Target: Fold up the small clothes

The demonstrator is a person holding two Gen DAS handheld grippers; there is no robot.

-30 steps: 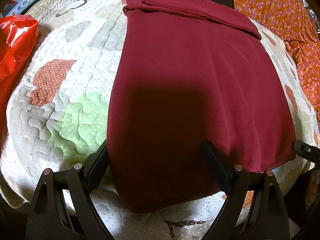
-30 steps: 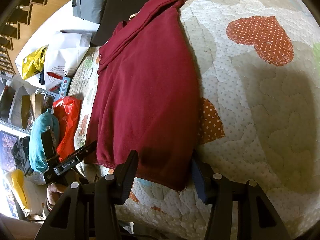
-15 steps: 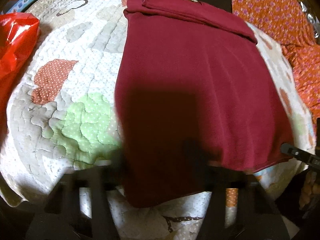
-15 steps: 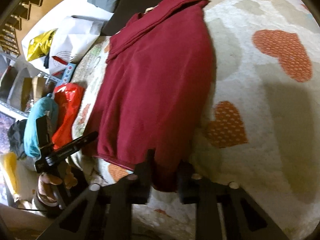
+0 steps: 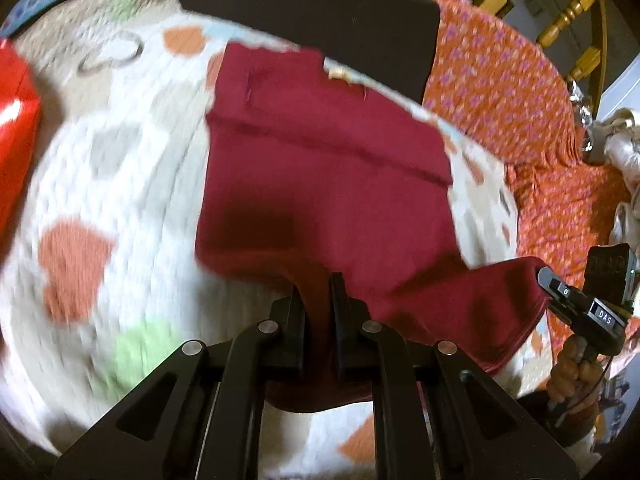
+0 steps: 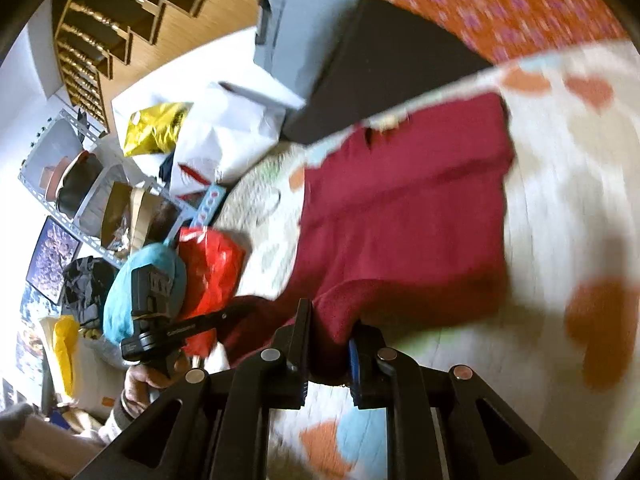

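Note:
A dark red shirt (image 5: 320, 168) lies on a quilt with heart patches (image 5: 120, 184), sleeves folded in. My left gripper (image 5: 318, 292) is shut on the shirt's near hem corner and holds it lifted. My right gripper (image 6: 332, 328) is shut on the other hem corner of the shirt (image 6: 400, 220). The hem hangs raised between the two grippers. The right gripper also shows at the right edge of the left wrist view (image 5: 576, 304), and the left gripper at the left of the right wrist view (image 6: 168, 328). Both views are motion-blurred.
A red plastic bag (image 5: 16, 128) sits at the quilt's left edge. An orange flowered cloth (image 5: 520, 112) lies to the right. A dark cushion (image 5: 312, 12) lies beyond the shirt. Bags and shelves (image 6: 120, 184) stand off the quilt.
Both grippers went from open around the hem to shut on it. They lifted the hem and moved it forward over the shirt.

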